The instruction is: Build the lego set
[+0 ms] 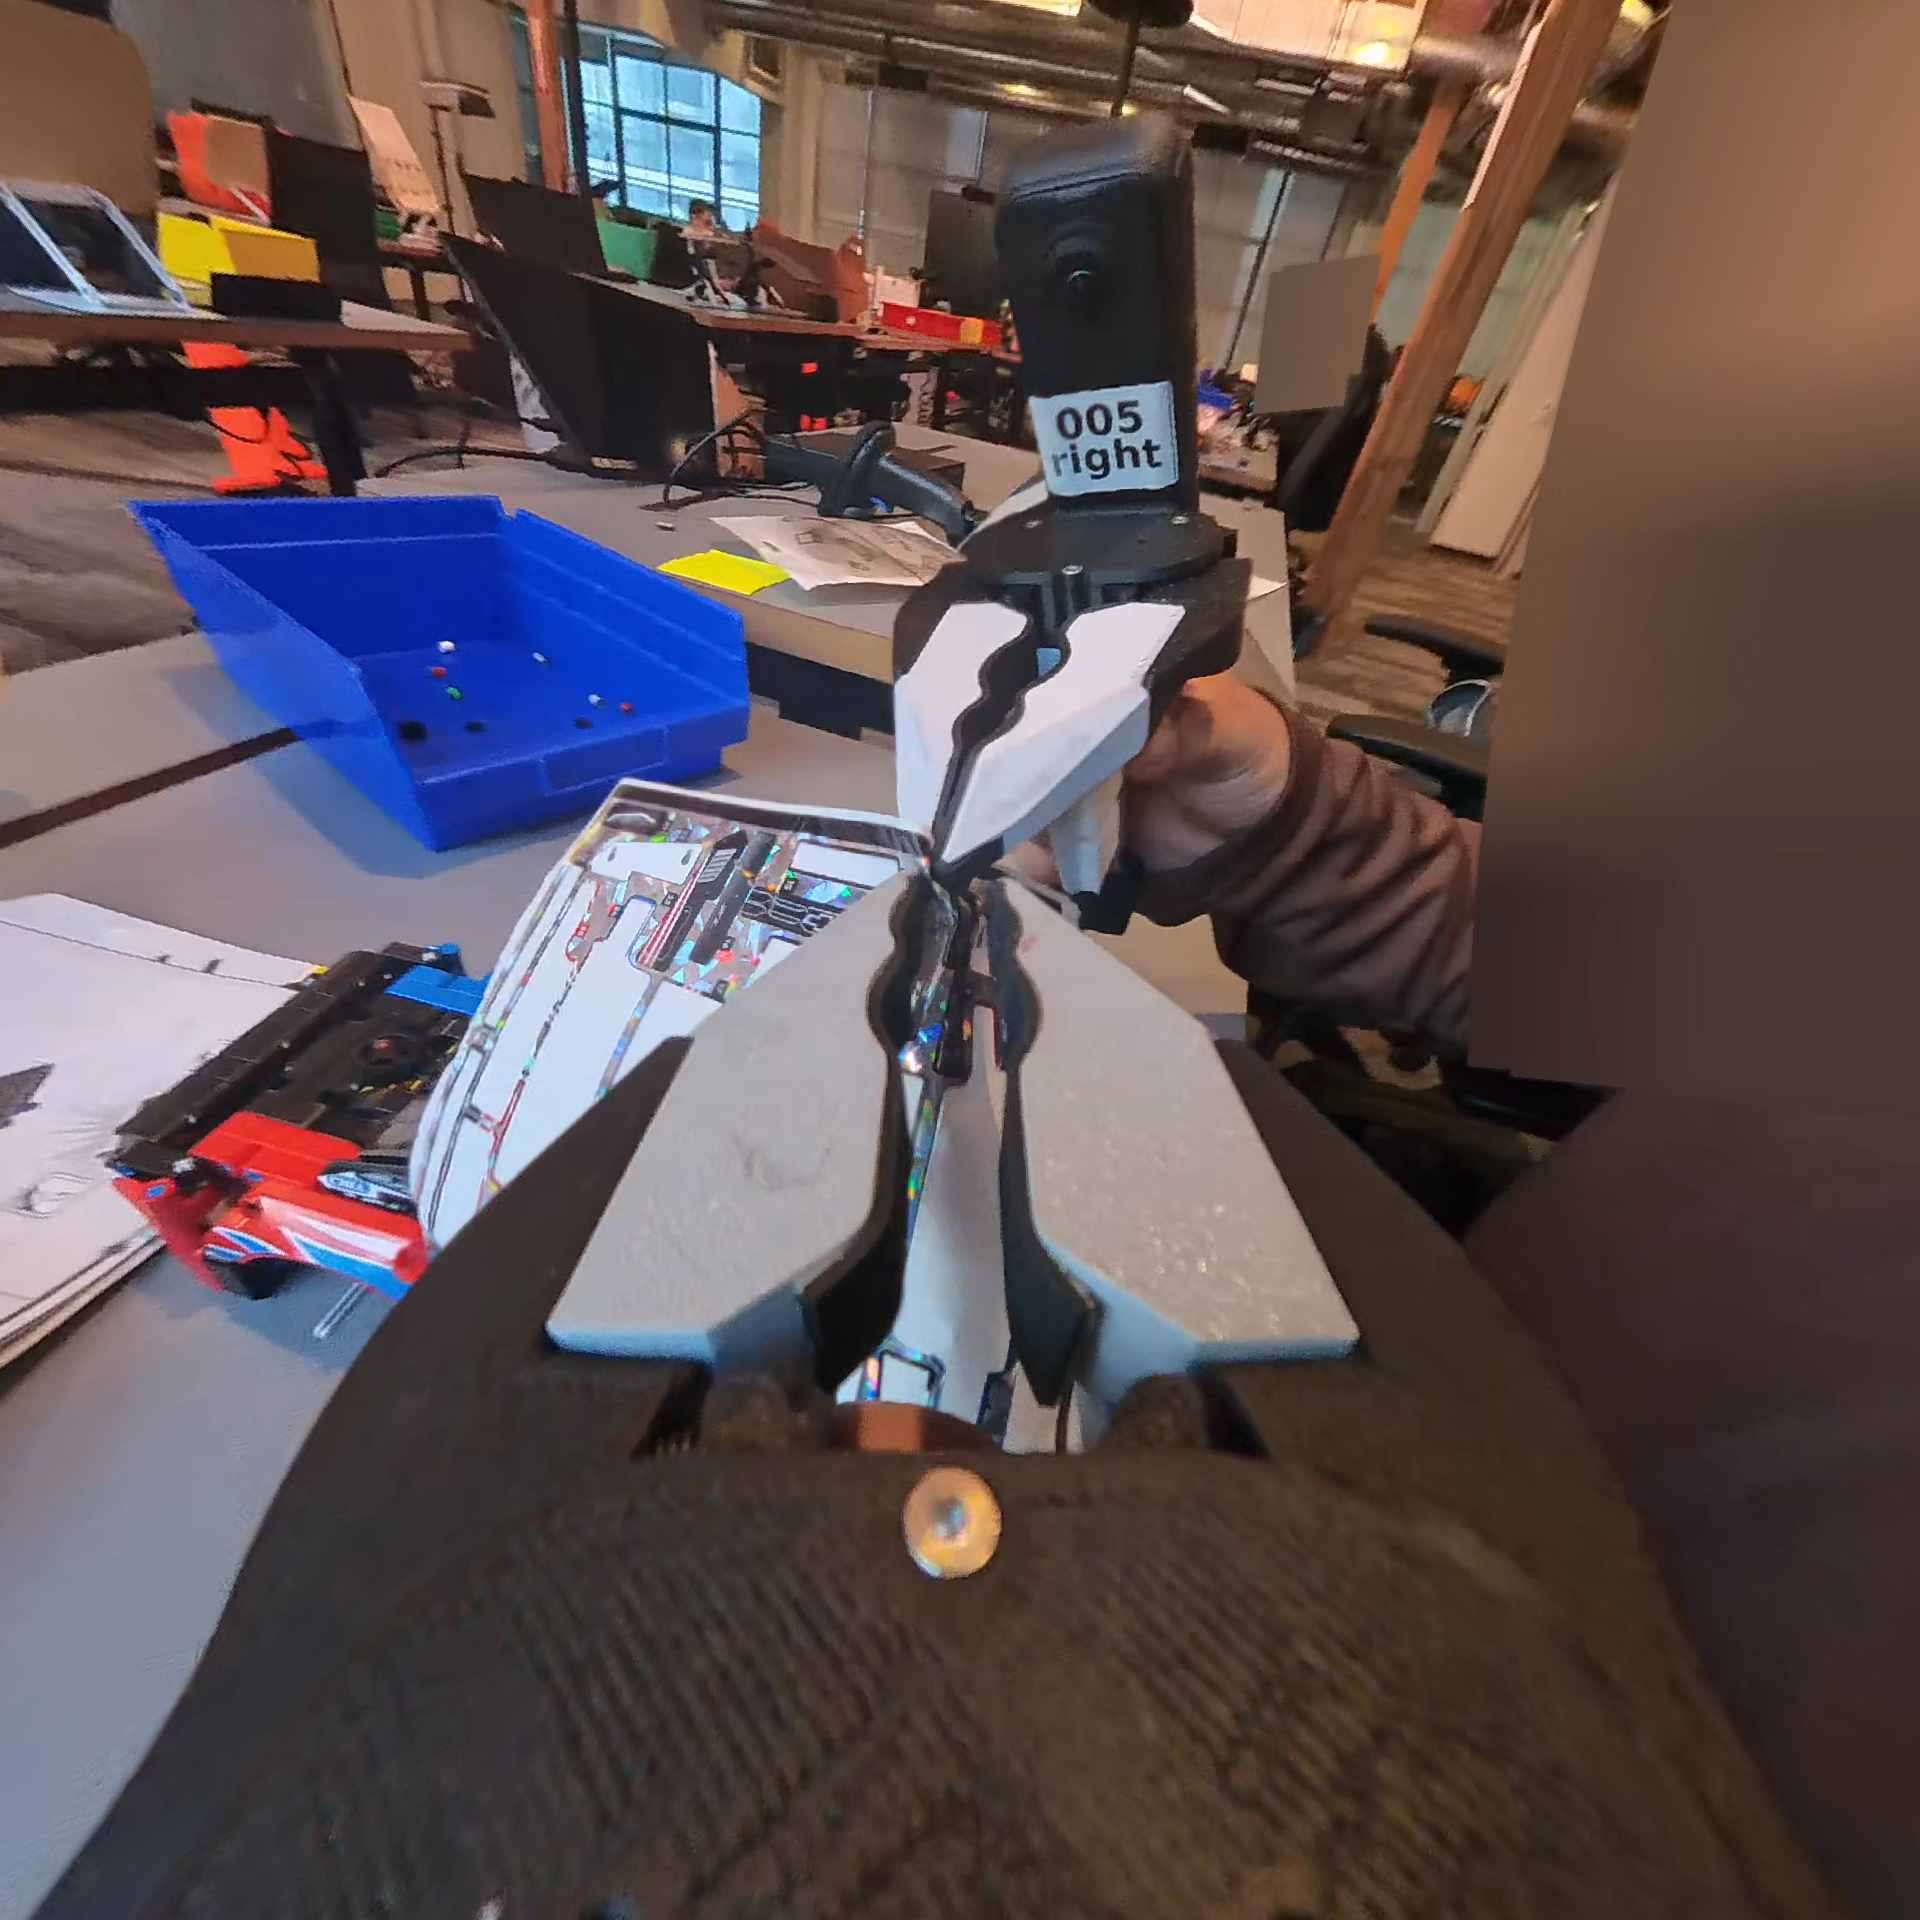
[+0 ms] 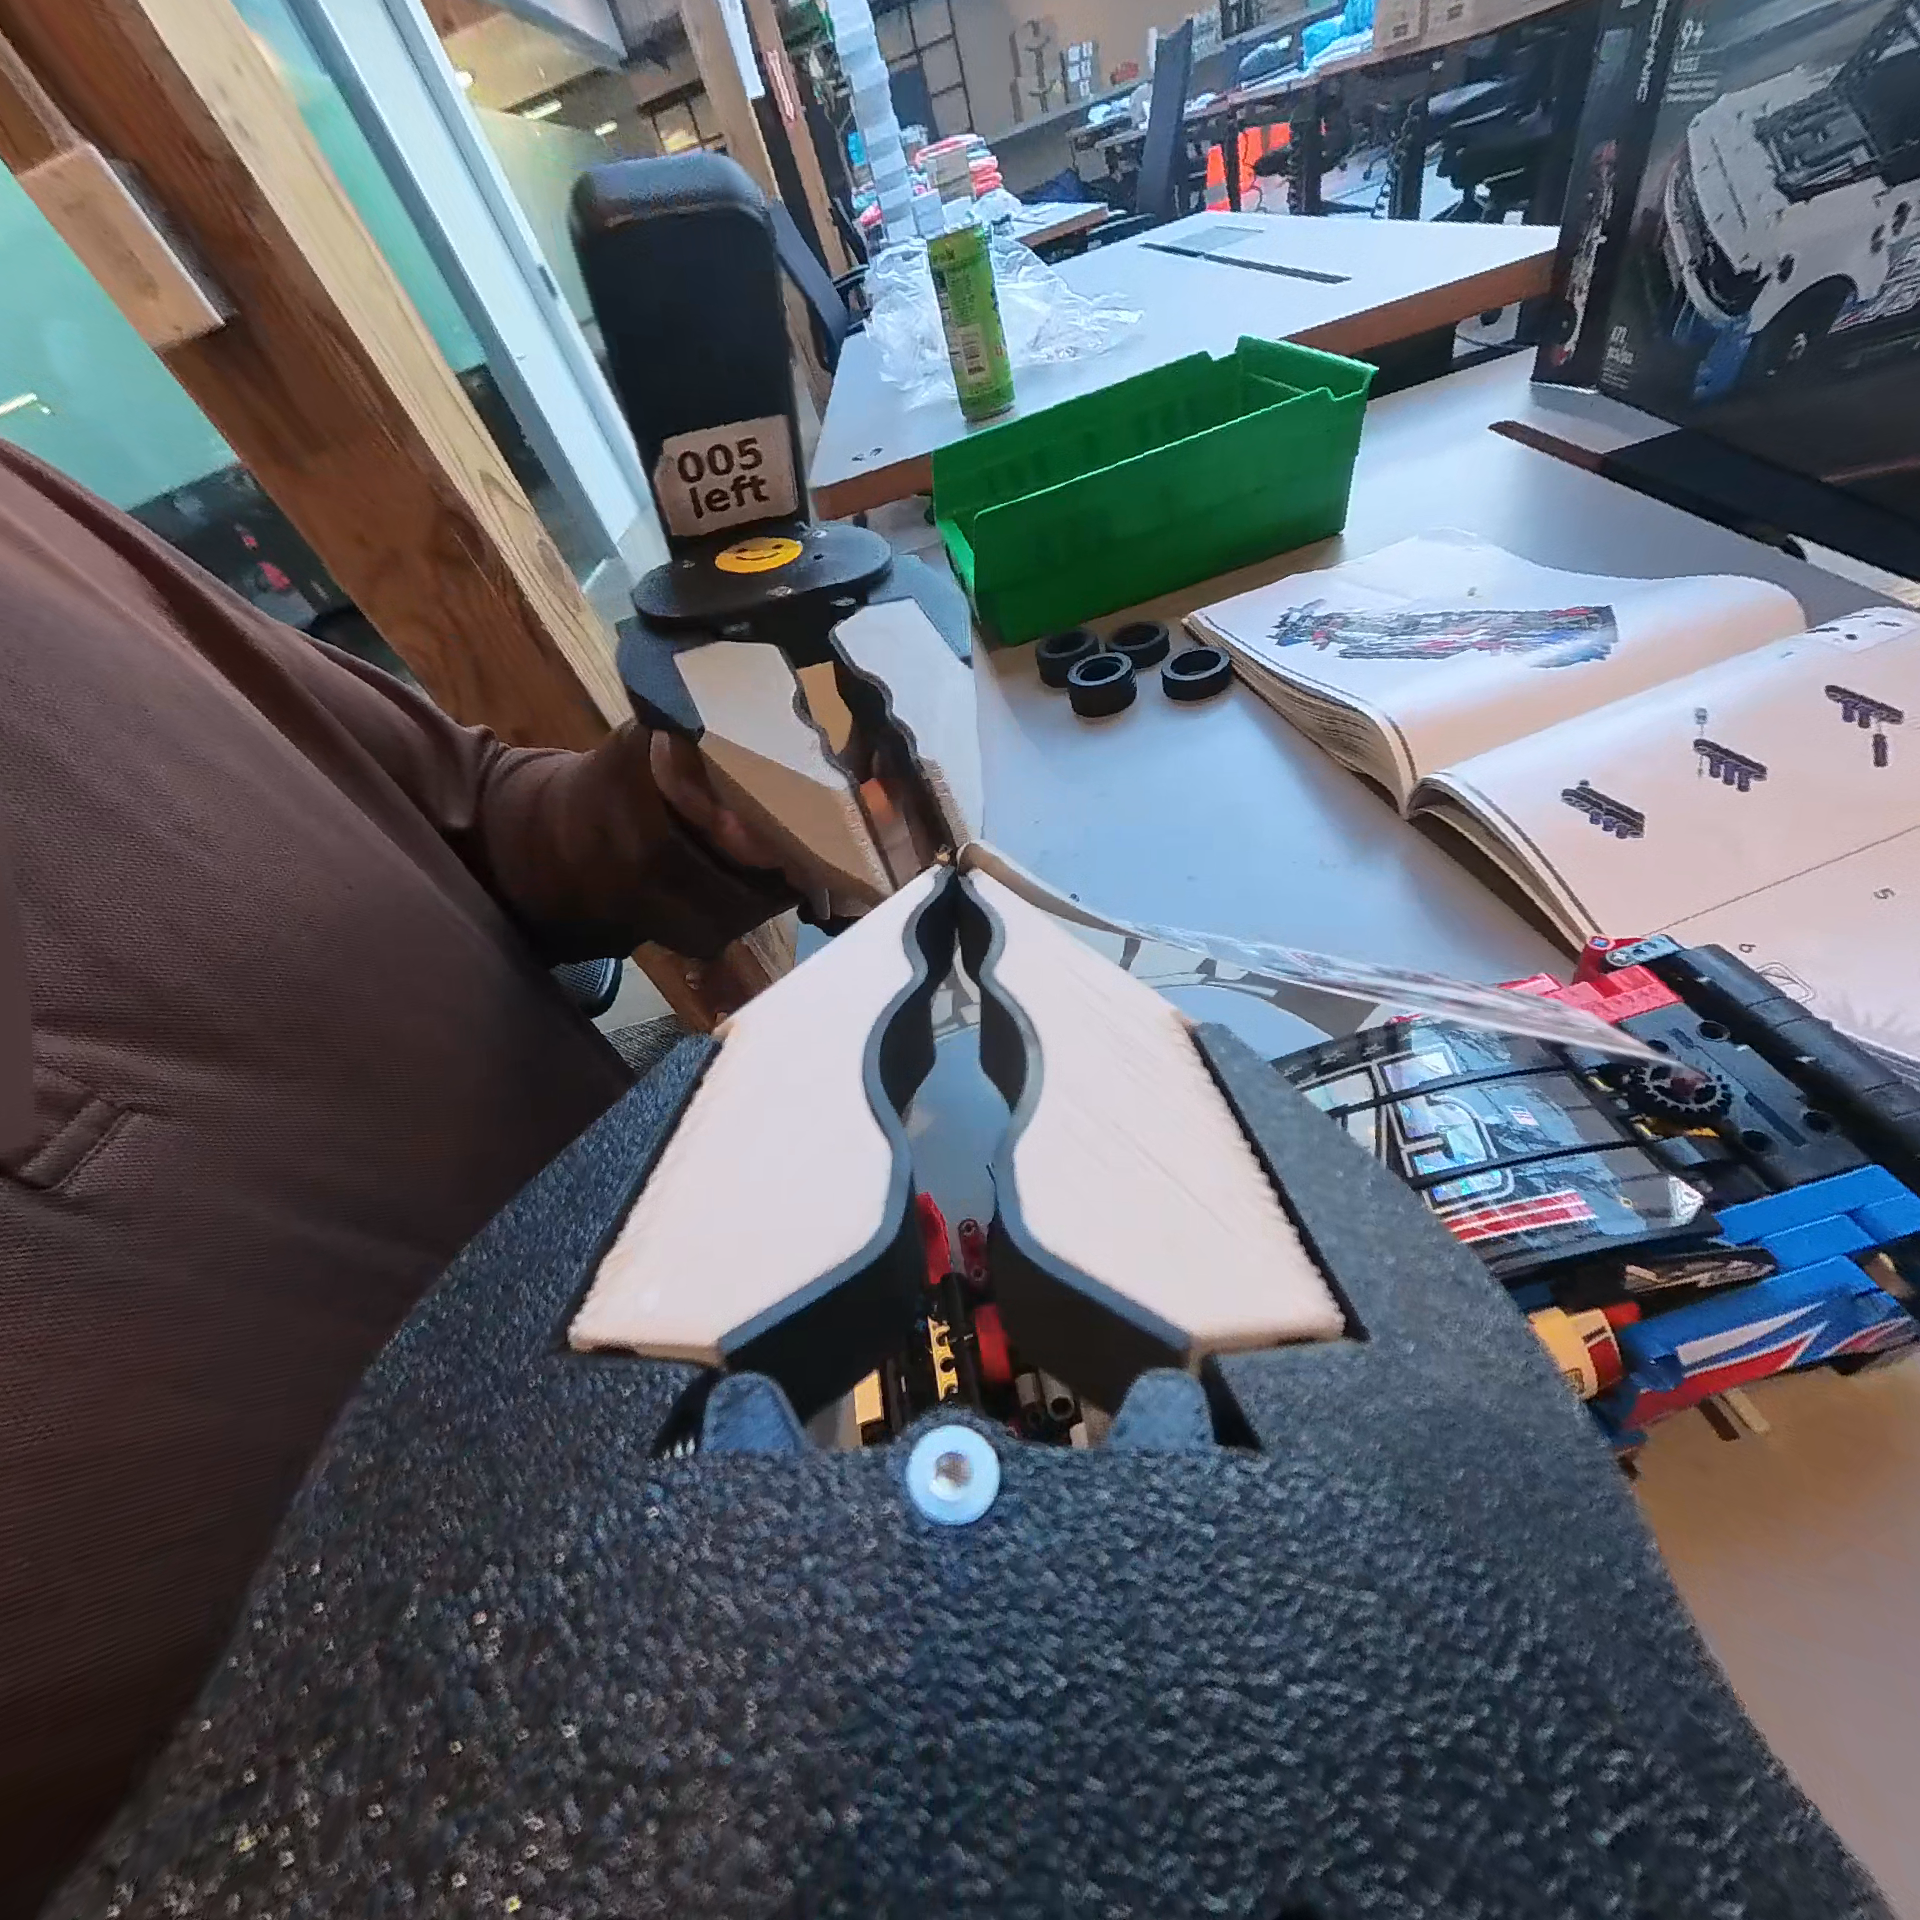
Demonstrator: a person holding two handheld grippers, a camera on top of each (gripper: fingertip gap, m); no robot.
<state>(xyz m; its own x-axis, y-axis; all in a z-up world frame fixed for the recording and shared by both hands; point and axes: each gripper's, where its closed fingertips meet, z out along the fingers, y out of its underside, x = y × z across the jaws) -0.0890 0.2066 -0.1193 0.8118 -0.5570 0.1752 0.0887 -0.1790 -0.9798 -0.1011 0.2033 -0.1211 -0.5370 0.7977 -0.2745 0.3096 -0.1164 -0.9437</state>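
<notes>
Left gripper (image 1: 948,894) and right gripper (image 2: 956,878) are both closed on the sticker sheet (image 1: 582,987) at frame centre. The lego car (image 1: 281,1143) is seen lower left, on the table (image 1: 156,1507).

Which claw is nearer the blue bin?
Left. The left claw sits on the blue bin side of the sticker sheet; the right claw meets it from the far side.

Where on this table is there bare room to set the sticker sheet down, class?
Bare grey table lies between the four black tyres, the open manual and the grippers. Another free strip runs between the blue bin and the model car. It is crowded around the car and manual.
</notes>
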